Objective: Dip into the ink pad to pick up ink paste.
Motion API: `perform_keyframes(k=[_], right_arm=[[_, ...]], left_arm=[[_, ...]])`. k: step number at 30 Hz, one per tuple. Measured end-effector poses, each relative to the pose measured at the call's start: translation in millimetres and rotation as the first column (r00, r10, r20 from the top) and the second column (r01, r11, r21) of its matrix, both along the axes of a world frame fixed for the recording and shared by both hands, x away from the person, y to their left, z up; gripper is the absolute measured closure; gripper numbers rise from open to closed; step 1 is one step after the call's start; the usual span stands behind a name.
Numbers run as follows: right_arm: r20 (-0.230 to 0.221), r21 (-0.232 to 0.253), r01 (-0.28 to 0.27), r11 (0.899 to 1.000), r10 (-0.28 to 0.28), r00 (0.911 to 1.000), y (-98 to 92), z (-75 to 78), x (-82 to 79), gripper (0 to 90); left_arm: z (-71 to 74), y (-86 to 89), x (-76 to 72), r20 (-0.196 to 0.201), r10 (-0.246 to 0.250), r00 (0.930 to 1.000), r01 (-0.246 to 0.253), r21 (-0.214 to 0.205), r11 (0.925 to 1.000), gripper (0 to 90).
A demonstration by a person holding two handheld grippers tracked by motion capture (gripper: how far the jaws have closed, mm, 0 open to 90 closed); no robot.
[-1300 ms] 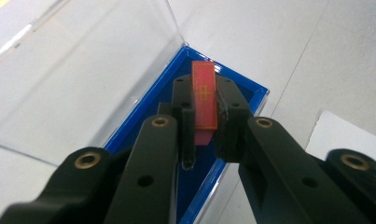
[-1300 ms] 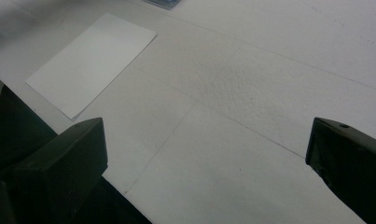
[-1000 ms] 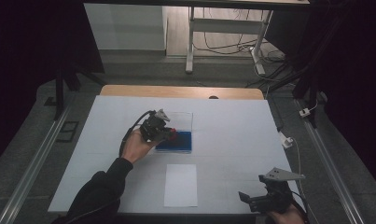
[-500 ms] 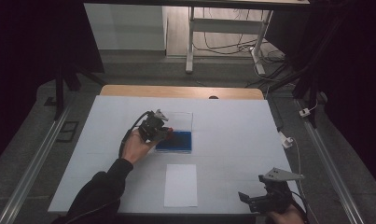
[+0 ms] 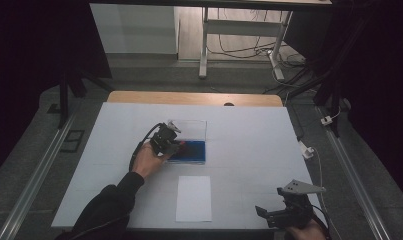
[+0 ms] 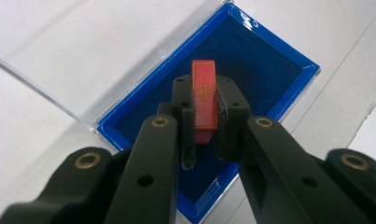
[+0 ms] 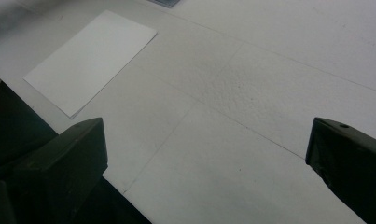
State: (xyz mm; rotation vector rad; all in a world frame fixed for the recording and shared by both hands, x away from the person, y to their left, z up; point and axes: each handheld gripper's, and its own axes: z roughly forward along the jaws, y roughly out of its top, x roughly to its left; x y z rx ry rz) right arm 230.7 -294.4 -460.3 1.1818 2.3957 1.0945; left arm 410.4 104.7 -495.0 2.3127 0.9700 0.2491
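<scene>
One camera hung high above the person's side, looking forward and down over the whole tabletop [image 5: 249, 130]. One rode each set of tongs: the left sat close over the blue tray [image 6: 288, 88], the right skimmed low, sharing the white sheet [image 7: 90, 58] with the high view.

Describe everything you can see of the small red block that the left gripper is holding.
The red block is a small, narrow rectangular piece, red to pink, with a fine gold pattern printed on its face. It stands upright on end, clamped on both sides by the black pads of the left gripper. It hangs above the dark blue lining of the open blue box; whether its lower end touches the lining cannot be told.
</scene>
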Motion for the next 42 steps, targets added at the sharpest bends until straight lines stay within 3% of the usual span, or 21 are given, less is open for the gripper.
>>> perform_keyframes(k=[5, 8, 14, 19, 21, 25, 33, 38, 42], right_arm=[[-0.001, -0.011, -0.004, 1.0, 0.004, 1.0, 1.2, 0.0, -0.3, 0.0], [-0.002, -0.014, -0.005, 1.0, 0.005, 1.0, 2.1, -0.3, -0.3, 0.0], [-0.01, -0.02, -0.009, 1.0, 0.009, 0.9999, 2.9, -0.4, 0.6, 0.0], [-0.008, -0.024, -0.013, 1.0, 0.012, 0.9999, 3.8, -0.7, 0.7, 0.0], [-0.01, -0.023, -0.014, 1.0, 0.014, 0.9999, 3.8, -0.9, 1.1, 0.0], [-0.011, -0.024, -0.015, 1.0, 0.014, 0.9998, 3.9, -0.8, 1.1, 0.0], [-0.012, -0.021, -0.013, 1.0, 0.012, 0.9999, 3.1, -0.5, 1.0, 0.0], [-0.01, -0.02, -0.013, 1.0, 0.013, 0.9999, 2.5, -0.5, 0.9, 0.0], [-0.009, -0.013, -0.011, 1.0, 0.011, 0.9999, 2.2, -0.7, 0.9, 0.0]], left_arm=[[-5.3, 8.5, 2.8, -0.032, 0.022, 0.9993, -0.024, -0.079, 0.9965, 80.1], [-6.4, 7.2, 0.0, -0.008, 0.02, 0.9998, -0.021, -0.073, 0.9971, 80.2], [-5.1, -4.7, -9.7, 0.065, 0.016, 0.9977, -0.017, 0.016, 0.9997, 80.2], [-5.7, -0.3, -6.1, 0.03, 0.035, 0.9989, -0.034, -0.026, 0.9991, 80.3], [-7.0, 5.0, -2.4, -0.007, 0.05, 0.9987, -0.05, -0.074, 0.996, 80.3], [-8.1, 8.1, -0.9, -0.027, 0.058, 0.9979, -0.061, -0.102, 0.9929, 80.2], [-6.4, 8.3, 0.6, -0.022, 0.04, 0.999, -0.042, -0.089, 0.9951, 80.0], [-1.8, 6.1, 1.3, -0.002, 0.013, 0.9999, -0.013, -0.058, 0.9982, 79.8], [5.8, 8.1, 0.6, 0.015, 0.013, 0.9998, -0.012, -0.079, 0.9968, 79.7]])
